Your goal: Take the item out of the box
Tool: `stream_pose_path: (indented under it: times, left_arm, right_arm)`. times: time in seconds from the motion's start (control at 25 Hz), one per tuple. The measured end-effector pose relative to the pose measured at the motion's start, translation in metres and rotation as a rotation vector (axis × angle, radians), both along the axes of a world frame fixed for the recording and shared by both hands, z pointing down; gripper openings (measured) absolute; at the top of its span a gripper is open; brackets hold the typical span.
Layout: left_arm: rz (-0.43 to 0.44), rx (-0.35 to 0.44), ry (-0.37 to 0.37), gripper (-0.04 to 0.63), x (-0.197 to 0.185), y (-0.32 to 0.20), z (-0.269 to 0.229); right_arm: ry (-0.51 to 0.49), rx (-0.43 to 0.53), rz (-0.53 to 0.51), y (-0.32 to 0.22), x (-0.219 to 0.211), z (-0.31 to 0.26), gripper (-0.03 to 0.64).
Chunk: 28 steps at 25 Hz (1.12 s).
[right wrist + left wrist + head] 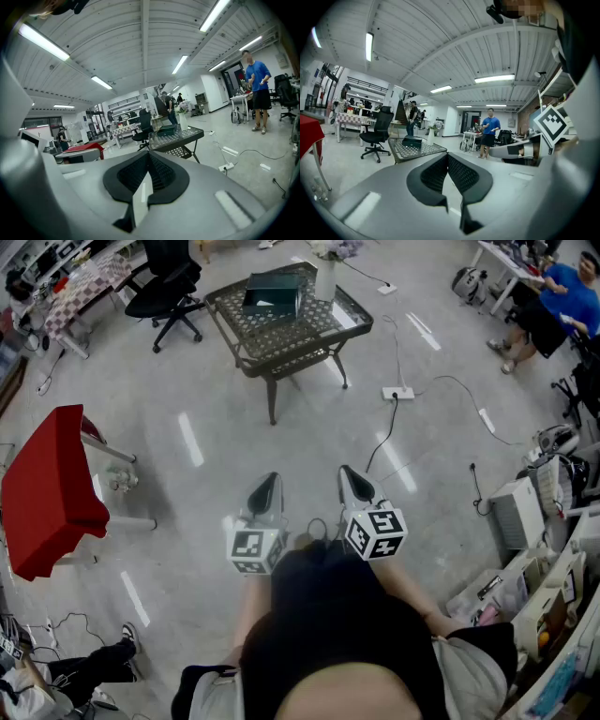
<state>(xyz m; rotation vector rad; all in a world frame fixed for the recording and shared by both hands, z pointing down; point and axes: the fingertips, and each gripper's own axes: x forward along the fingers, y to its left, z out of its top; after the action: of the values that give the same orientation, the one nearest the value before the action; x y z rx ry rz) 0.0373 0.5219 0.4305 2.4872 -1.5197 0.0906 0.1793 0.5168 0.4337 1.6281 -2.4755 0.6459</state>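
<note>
Facing one box (272, 294) on one table (314, 334): two hand-held grippers (269, 480) (349, 472), both closed.

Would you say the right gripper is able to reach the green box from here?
Probably not: the box sits on the table far across the floor from the right gripper.

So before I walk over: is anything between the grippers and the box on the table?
Nothing visible. Only bare floor separates the left gripper and right gripper from the table carrying the box; the power strip lies off to the right.
</note>
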Motion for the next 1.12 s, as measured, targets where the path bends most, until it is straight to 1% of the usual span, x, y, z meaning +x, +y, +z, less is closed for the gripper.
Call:
stream_pose_path:
  times: [0.36,0.68,1.12]
  left_arm:
    - [-0.015,-0.013,0.005,0.009,-0.01,0.002,0.004]
    - [-0.016,-0.017,0.014,0.009,-0.022,0.008,0.008]
    - [-0.023,0.003,0.018,0.009,-0.033,0.012,0.002]
  right_arm:
    - [0.004,-0.01,-0.017,0.001,-0.013,0.003,0.0]
    - [0.004,0.006,0.009,0.004,-0.024,0.003,0.0]
    - [0.012,-0.005,-0.019,0.007,-0.038,0.005,0.001]
